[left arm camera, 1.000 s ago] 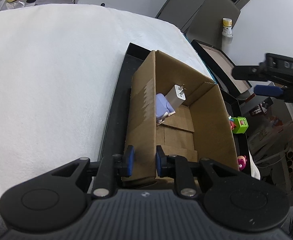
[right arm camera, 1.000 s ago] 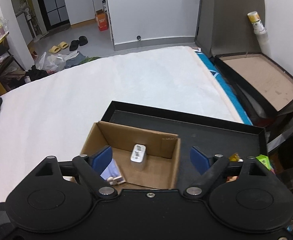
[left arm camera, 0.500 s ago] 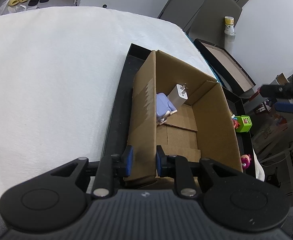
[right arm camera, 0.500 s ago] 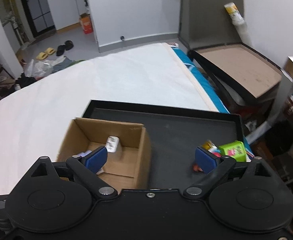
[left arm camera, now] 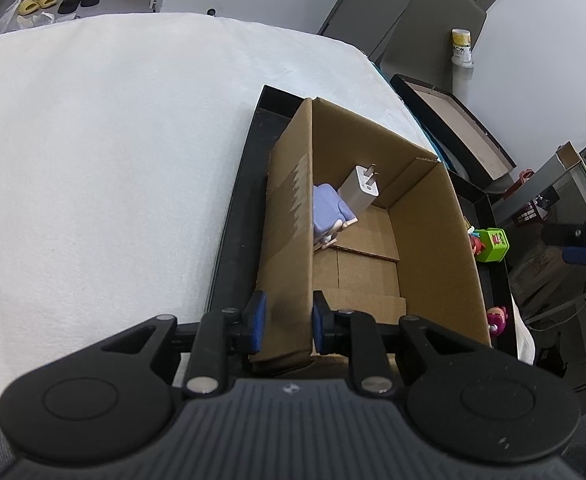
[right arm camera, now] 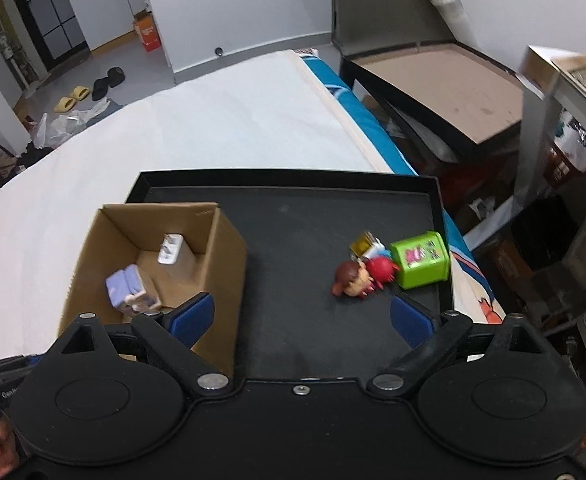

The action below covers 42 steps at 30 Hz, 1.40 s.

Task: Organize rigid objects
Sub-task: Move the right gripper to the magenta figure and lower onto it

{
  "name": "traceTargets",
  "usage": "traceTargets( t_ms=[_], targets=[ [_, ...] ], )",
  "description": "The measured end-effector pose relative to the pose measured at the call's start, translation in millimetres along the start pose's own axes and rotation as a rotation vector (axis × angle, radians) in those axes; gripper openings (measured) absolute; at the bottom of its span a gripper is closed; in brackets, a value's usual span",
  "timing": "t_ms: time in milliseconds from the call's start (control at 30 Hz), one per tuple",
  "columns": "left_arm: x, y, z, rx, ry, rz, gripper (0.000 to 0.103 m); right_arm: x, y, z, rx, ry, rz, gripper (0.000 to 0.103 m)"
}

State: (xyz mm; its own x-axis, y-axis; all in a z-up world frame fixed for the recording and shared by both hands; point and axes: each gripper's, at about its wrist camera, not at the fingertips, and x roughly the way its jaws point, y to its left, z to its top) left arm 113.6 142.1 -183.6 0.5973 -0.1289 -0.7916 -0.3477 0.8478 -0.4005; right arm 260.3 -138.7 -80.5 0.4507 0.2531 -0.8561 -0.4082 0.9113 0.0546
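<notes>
While the left gripper [left arm camera: 285,322] clamped the near wall of the cardboard box [left arm camera: 433,240], the scene read as follows.

Left gripper: pads pressed on both faces of the box wall, jaws narrow.
Right gripper [right arm camera: 301,318]: jaws spread wide with nothing between them, above the bare floor of the black tray [right arm camera: 293,184].
Cardboard box: stood at the tray's left end, open at the top.
Box contents: a white charger [left arm camera: 359,192] leaned in the far corner; a lavender block figure [left arm camera: 329,214] lay just beside it.
Loose toys: a green cube [right arm camera: 421,260], a brown-haired figurine [right arm camera: 351,278], a red toy [right arm camera: 381,268] and a yellow piece [right arm camera: 363,244] clustered near the tray's right edge.
Surface: white bedding [left arm camera: 113,140] under the tray.
</notes>
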Motion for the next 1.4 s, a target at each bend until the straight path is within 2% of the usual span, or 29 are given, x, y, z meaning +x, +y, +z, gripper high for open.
traceTargets(
  t_ms=[467,833,967,1067,1200,1400],
  targets=[
    [5,-1,1,0.007,0.015,0.007,0.02,22,-39,-24,0.035,0.071,0.0,0.095],
    [8,-5,1,0.013,0.02,0.028,0.02,53,-82,-43,0.193,0.114,-0.027,0.095],
    [10,-6,1,0.015,0.025,0.039,0.02,65,-93,-49,0.248,0.143,-0.011,0.092],
    [12,-7,2,0.018,0.029,0.048,0.02,74,-103,-51,0.312,0.163,0.042,0.089],
    [14,-9,3,0.017,0.036,0.061,0.02,90,-114,-56,0.394,0.213,0.067,0.079],
    [16,-11,4,0.019,0.04,0.08,0.02,109,-124,-59,0.455,0.256,0.068,0.078]
  ],
)
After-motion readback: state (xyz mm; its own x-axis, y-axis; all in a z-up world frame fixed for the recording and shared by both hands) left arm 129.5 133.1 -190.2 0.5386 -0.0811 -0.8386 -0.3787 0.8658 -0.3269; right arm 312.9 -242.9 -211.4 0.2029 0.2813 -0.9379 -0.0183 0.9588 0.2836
